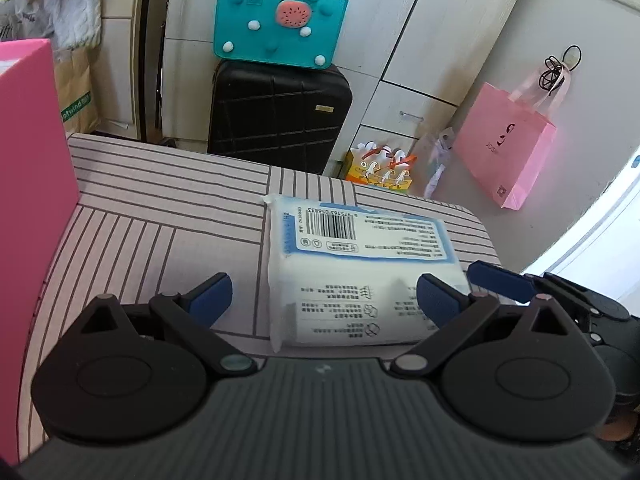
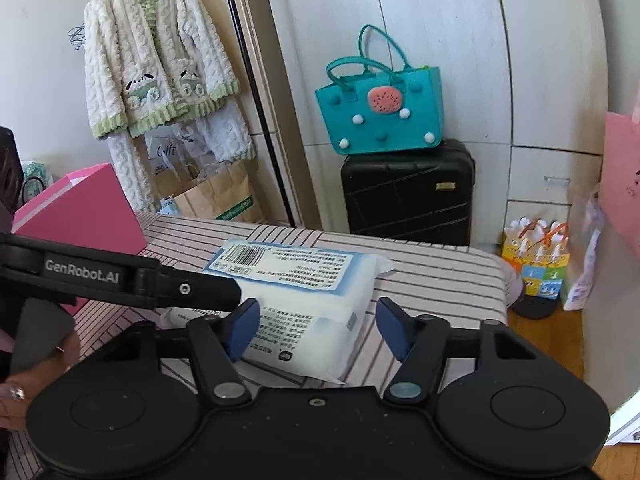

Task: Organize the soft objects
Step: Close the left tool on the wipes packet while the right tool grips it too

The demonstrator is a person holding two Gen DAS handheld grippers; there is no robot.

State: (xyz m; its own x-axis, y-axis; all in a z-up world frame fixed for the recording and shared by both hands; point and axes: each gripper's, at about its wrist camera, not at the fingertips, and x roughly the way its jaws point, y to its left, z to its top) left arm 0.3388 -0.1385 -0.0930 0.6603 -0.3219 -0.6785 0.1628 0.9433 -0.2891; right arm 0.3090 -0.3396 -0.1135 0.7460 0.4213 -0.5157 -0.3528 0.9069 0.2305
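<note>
A white and blue soft pack of tissues (image 1: 360, 264) lies flat on the pink striped tabletop (image 1: 160, 208), barcode label up. My left gripper (image 1: 324, 302) stands open over the pack's near end; its left finger is clear of the pack and its right finger overlaps the pack's right side. In the right wrist view the same pack (image 2: 304, 292) sits between the fingers of my right gripper (image 2: 318, 328), which is open: the left pad is at the pack's edge and a gap shows at the right pad. One blue finger (image 1: 500, 284) of the right gripper shows beside the pack.
A pink box (image 1: 28, 160) stands on the table's left side. Behind the table are a black suitcase (image 1: 276, 112) with a teal felt bag (image 1: 276, 20) on top, white cabinets and a hanging pink paper bag (image 1: 508, 148). A hand (image 2: 24, 392) holds the left gripper's handle.
</note>
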